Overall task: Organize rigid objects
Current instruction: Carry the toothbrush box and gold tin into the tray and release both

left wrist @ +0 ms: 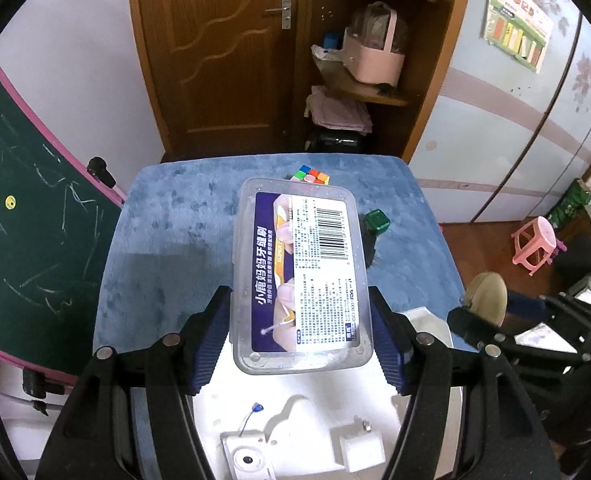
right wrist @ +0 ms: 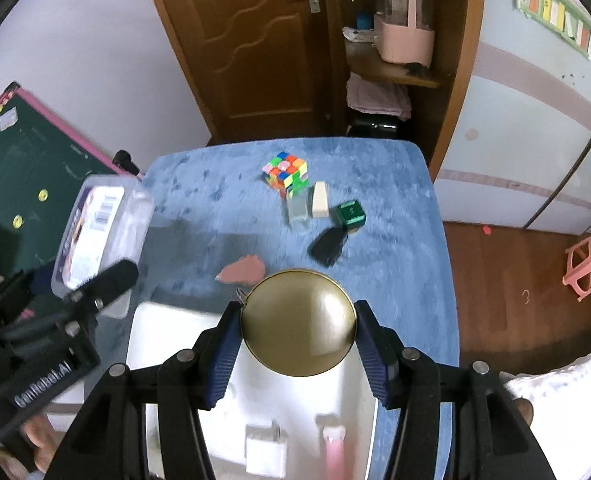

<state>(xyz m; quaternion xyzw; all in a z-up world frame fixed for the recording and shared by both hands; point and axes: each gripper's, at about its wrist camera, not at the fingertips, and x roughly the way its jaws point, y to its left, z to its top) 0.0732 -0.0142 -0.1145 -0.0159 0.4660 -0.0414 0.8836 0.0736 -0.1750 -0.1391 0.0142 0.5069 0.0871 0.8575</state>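
Note:
My left gripper [left wrist: 301, 340] is shut on a clear plastic box [left wrist: 301, 276] with a purple label and barcode, held above the near end of a white tray [left wrist: 295, 420]. The box also shows in the right wrist view [right wrist: 99, 232], with the left gripper [right wrist: 107, 280] under it. My right gripper [right wrist: 297, 344] is shut on a round brass-coloured tin [right wrist: 298, 322], held over the same white tray [right wrist: 163, 332]. In the left wrist view the tin [left wrist: 487, 296] and the right gripper [left wrist: 475, 326] show at the right.
On the blue table [right wrist: 395, 272] lie a colourful puzzle cube [right wrist: 286, 172], a clear block [right wrist: 298, 208], a cream block [right wrist: 320, 200], a green cube [right wrist: 350, 214], a black object [right wrist: 328, 246] and a reddish flat piece [right wrist: 243, 270]. The tray holds a white charger [left wrist: 361, 450] and a small white device [left wrist: 247, 456].

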